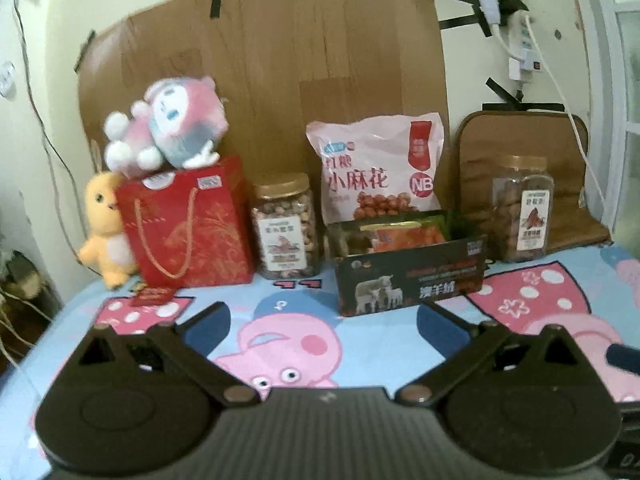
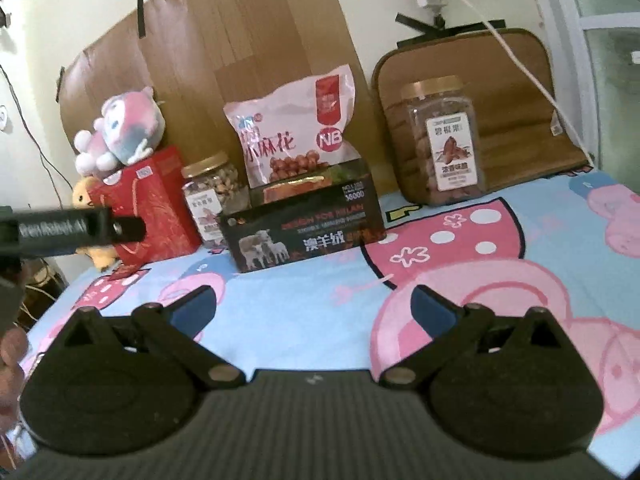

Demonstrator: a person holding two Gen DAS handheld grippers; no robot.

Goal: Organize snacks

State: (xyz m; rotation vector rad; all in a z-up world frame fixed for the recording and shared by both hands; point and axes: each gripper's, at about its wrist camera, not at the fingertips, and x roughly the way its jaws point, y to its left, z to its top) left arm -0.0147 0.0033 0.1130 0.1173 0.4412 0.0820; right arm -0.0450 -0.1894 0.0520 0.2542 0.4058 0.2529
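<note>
We see the bed (image 1: pixel 520 292) first, its blue cartoon-pig sheet carrying everything, with a brown wood-grain board (image 1: pixel 280 60) taped to the wall behind it. Leaning at the back right is a brown cushion (image 2: pixel 520 92), and in front of it stands a clear jar of brown snacks (image 2: pixel 444 140) with a gold lid. At the back left a red gift bag (image 1: pixel 192 224) stands upright with a pink and grey plush toy (image 1: pixel 172 128) lying on top, and a yellow plush chick (image 1: pixel 104 228) is pressed against the bag's left side. The pink snack bag (image 1: pixel 376 168) leans upright in the middle, just behind an open dark box (image 1: pixel 408 276) printed with sheep, which holds packets with red and gold wrapping. Between the gift bag and the box stands a smaller jar of nuts (image 1: pixel 286 228), close to both. A small red card (image 1: pixel 154 296) lies flat on the sheet just before the gift bag. Our left claw (image 1: pixel 322 324) and our right claw (image 2: pixel 314 304) both hang spread wide over bare sheet, nothing between the blue pads, well short of the snacks. In the right wrist view the left tool's black body crosses in front of the gift bag.
</note>
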